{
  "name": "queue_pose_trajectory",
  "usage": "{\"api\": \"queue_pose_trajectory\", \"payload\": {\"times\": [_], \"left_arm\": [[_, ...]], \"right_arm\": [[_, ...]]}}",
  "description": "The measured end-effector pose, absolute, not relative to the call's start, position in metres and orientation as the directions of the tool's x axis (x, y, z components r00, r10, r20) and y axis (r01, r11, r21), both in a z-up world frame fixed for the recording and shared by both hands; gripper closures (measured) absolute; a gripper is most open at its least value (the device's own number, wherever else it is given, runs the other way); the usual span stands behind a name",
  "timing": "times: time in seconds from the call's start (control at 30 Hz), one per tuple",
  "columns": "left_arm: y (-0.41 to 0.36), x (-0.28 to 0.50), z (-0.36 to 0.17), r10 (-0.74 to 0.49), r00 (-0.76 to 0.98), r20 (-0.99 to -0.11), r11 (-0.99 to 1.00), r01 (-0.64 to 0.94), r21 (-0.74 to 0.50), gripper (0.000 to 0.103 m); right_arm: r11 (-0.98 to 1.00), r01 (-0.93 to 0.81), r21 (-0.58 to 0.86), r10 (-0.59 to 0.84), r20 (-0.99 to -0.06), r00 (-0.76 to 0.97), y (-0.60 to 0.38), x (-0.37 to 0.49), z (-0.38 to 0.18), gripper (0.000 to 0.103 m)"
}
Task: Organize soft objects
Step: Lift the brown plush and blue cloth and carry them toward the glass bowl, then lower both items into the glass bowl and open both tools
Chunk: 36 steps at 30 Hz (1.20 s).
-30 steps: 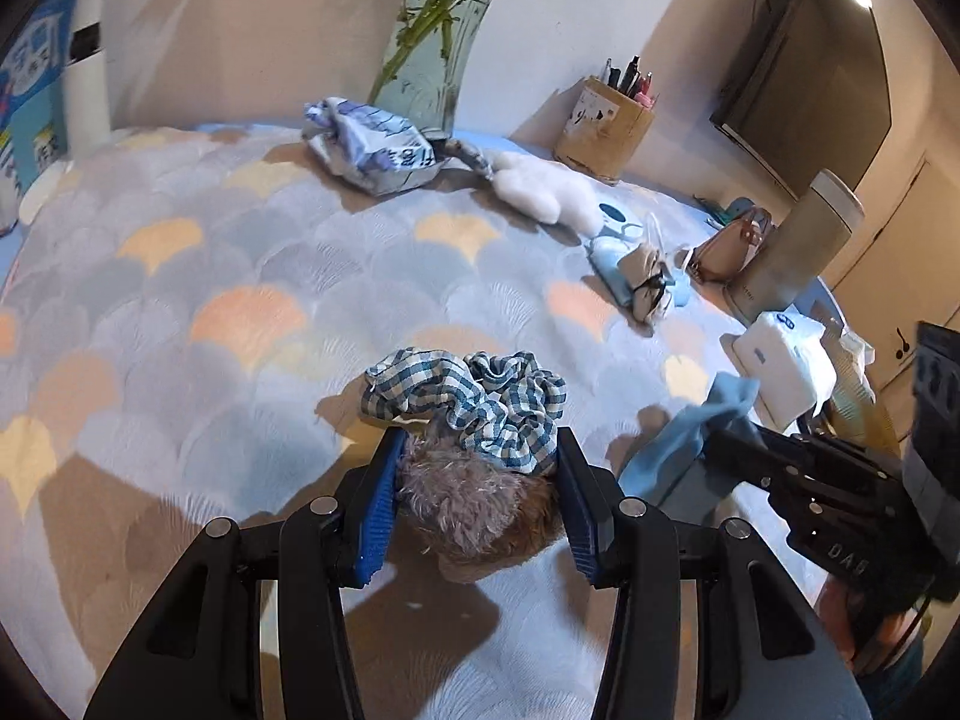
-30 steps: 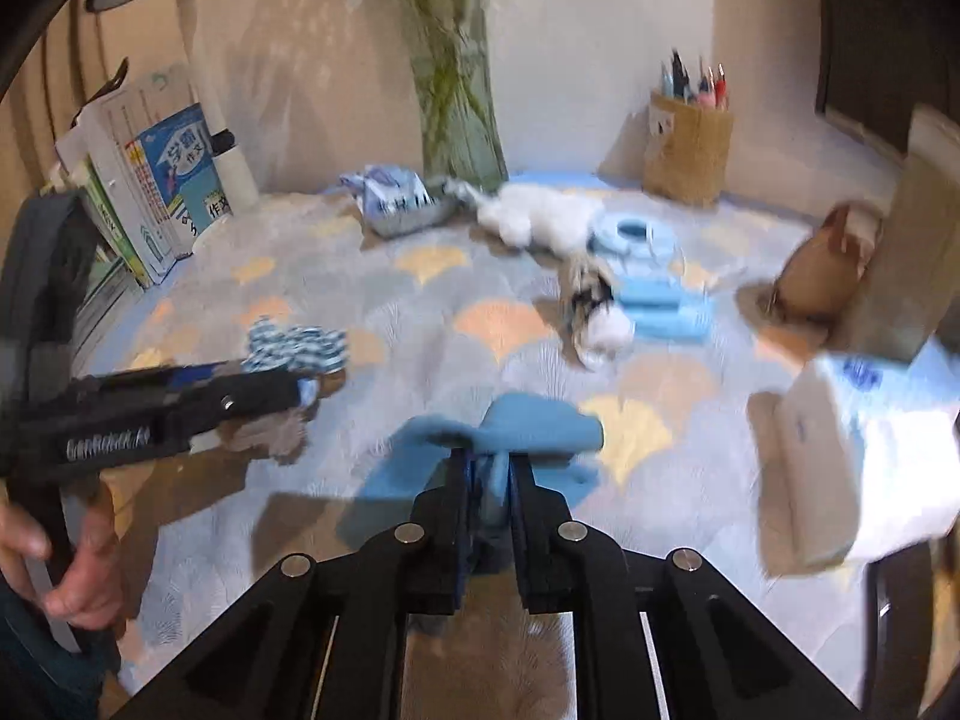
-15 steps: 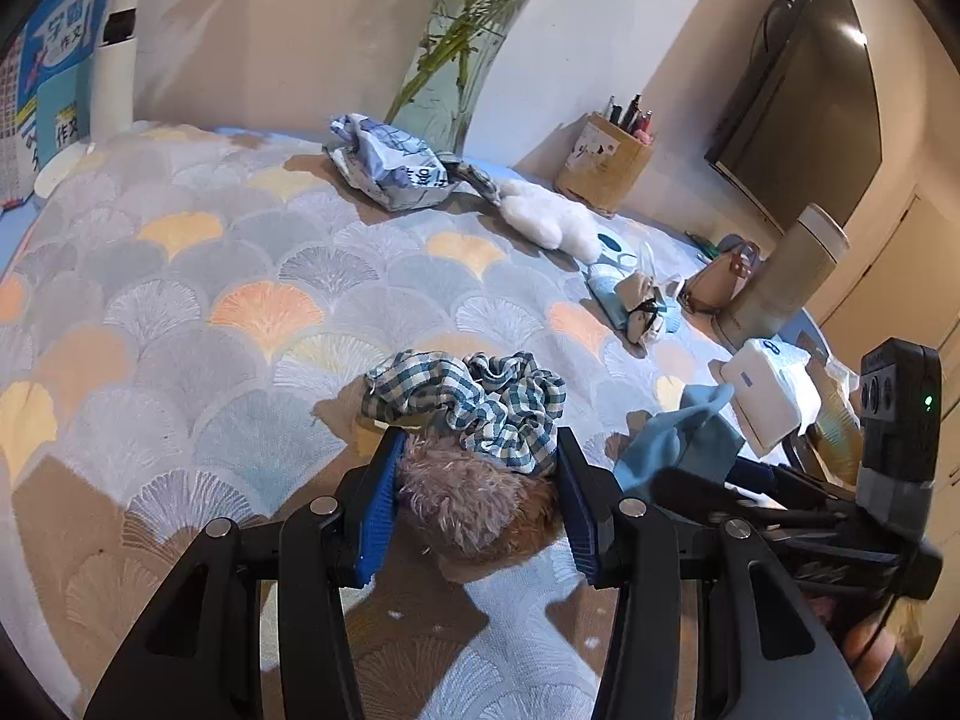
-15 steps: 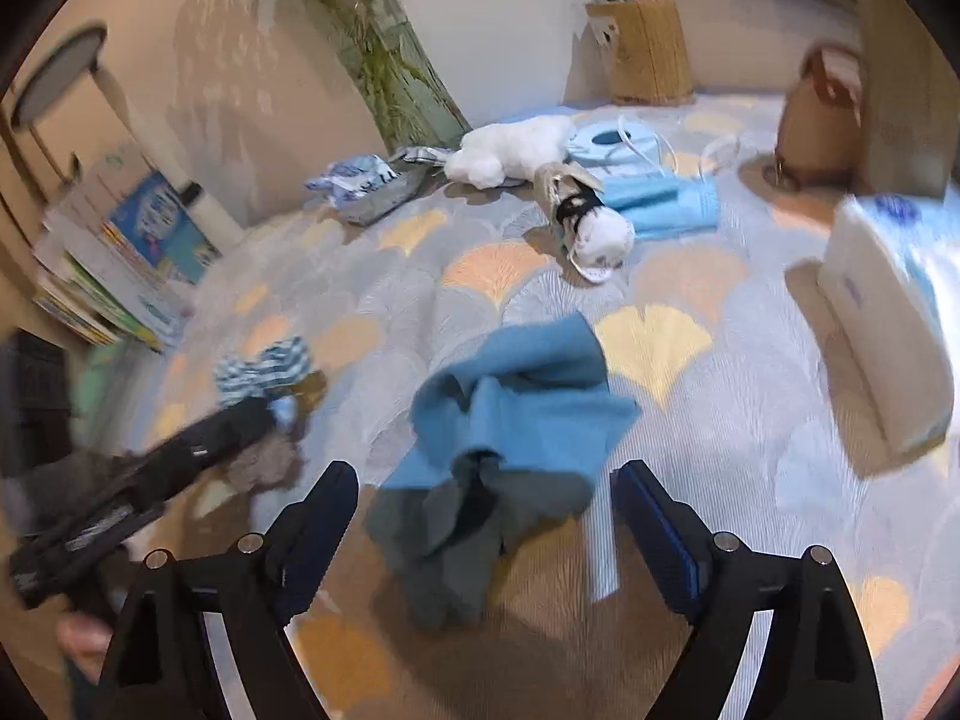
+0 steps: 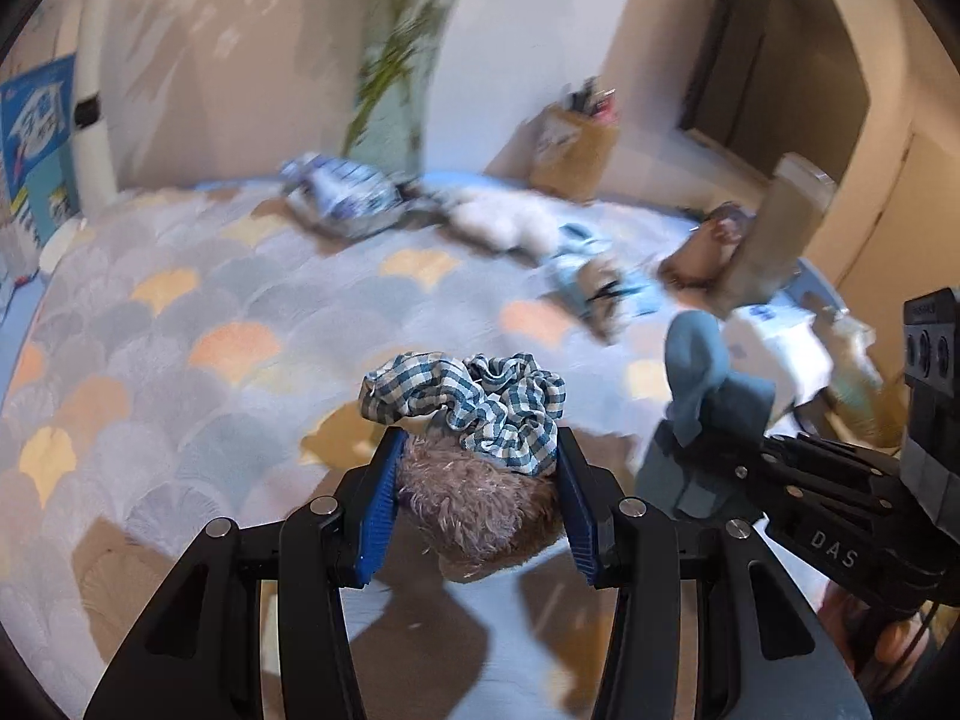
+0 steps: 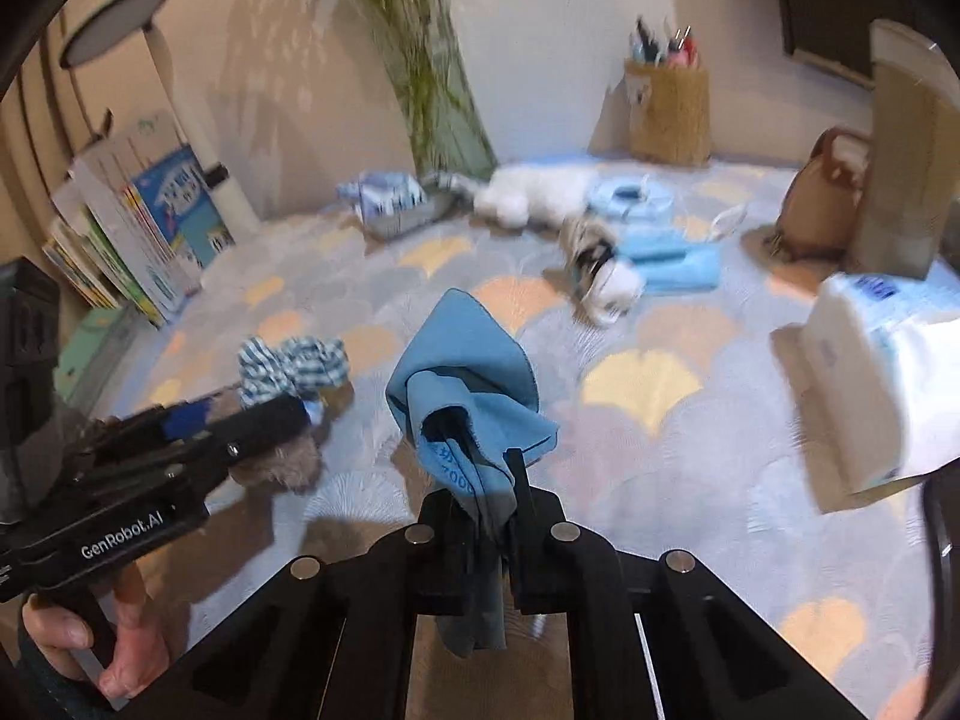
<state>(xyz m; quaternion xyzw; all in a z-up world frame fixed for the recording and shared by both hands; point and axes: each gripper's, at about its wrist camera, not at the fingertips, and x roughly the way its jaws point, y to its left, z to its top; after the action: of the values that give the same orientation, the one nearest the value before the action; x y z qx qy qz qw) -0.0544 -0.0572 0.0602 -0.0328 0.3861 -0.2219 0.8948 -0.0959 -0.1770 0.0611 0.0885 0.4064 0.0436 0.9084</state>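
My left gripper (image 5: 477, 495) is closed around a fuzzy brown-pink tuft (image 5: 474, 504), its blue-padded fingers (image 5: 378, 516) pressing it from both sides. A blue-and-white checked scrunchie (image 5: 465, 399) lies over the far edge of the tuft, just past my fingertips, on the scallop-patterned cloth (image 5: 180, 324) covering the table.

My right gripper (image 6: 487, 480) is pinched nearly shut on a blue cloth (image 6: 465, 372); the cloth bunches up above the fingers and a darker tail hangs down between them. From the left camera this gripper sits just to the right of mine, the cloth raised off the table.

Farther back lie a crumpled blue-and-white wrapper (image 6: 390, 201), a white fluffy toy (image 6: 534, 195), folded light-blue cloths (image 6: 666, 255) and a small black-and-white soft thing (image 6: 600, 276), all near one another. At the far side stand a glass vase (image 6: 438, 114) and a woven pen holder (image 6: 669, 111). A white tissue pack (image 6: 870, 372) sits near on the right, books (image 6: 150, 222) on the left.
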Motion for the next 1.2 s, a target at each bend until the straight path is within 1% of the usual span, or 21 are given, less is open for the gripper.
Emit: {"api": "queue_pose_trajectory", "payload": {"times": [0.2, 0.37, 0.5, 0.57, 0.6, 0.7, 0.77, 0.9, 0.97, 1.07, 1.2], "left_arm": [[-0.107, -0.072, 0.107, -0.487, 0.628, -0.607, 0.853, 0.490, -0.178, 0.058], [-0.161, -0.082, 0.145, -0.578, 0.602, -0.551, 0.785, 0.594, -0.175, 0.058], [-0.213, -0.089, 0.174, -0.650, 0.564, -0.510, 0.715, 0.680, -0.159, 0.058], [-0.233, -0.089, 0.192, -0.691, 0.553, -0.465, 0.688, 0.700, -0.190, 0.058], [-0.246, -0.086, 0.202, -0.728, 0.526, -0.440, 0.656, 0.720, -0.224, 0.058], [-0.278, -0.084, 0.217, -0.768, 0.485, -0.419, 0.608, 0.758, -0.235, 0.058], [-0.308, -0.084, 0.218, -0.777, 0.464, -0.425, 0.584, 0.783, -0.214, 0.058], [-0.366, -0.083, 0.204, -0.784, 0.395, -0.479, 0.540, 0.814, -0.214, 0.058], [-0.388, -0.081, 0.194, -0.783, 0.371, -0.500, 0.528, 0.820, -0.219, 0.058], [-0.416, -0.078, 0.176, -0.774, 0.344, -0.532, 0.520, 0.824, -0.225, 0.058], [-0.437, -0.075, 0.158, -0.772, 0.324, -0.547, 0.518, 0.819, -0.245, 0.058]], "right_arm": [[0.973, 0.018, 0.228, 0.139, -0.653, 0.744, -0.210, -0.116, 0.101, 0.096], [0.968, 0.083, 0.237, 0.080, -0.605, 0.792, -0.249, -0.139, 0.133, 0.096], [0.953, 0.175, 0.246, -0.012, -0.550, 0.835, -0.299, -0.170, 0.165, 0.096], [0.940, 0.253, 0.228, -0.092, -0.547, 0.832, -0.322, -0.182, 0.178, 0.096], [0.927, 0.298, 0.227, -0.132, -0.548, 0.826, -0.335, -0.189, 0.183, 0.096], [0.868, 0.403, 0.289, -0.196, -0.547, 0.814, -0.389, -0.210, 0.199, 0.096], [0.820, 0.471, 0.325, -0.242, -0.549, 0.800, -0.418, -0.223, 0.205, 0.095], [0.715, 0.588, 0.377, -0.328, -0.562, 0.759, -0.476, -0.251, 0.202, 0.095], [0.674, 0.616, 0.407, -0.337, -0.573, 0.747, -0.498, -0.262, 0.197, 0.095], [0.640, 0.651, 0.409, -0.363, -0.585, 0.725, -0.516, -0.272, 0.191, 0.095], [0.595, 0.678, 0.431, -0.381, -0.591, 0.711, -0.536, -0.278, 0.181, 0.095]]}}
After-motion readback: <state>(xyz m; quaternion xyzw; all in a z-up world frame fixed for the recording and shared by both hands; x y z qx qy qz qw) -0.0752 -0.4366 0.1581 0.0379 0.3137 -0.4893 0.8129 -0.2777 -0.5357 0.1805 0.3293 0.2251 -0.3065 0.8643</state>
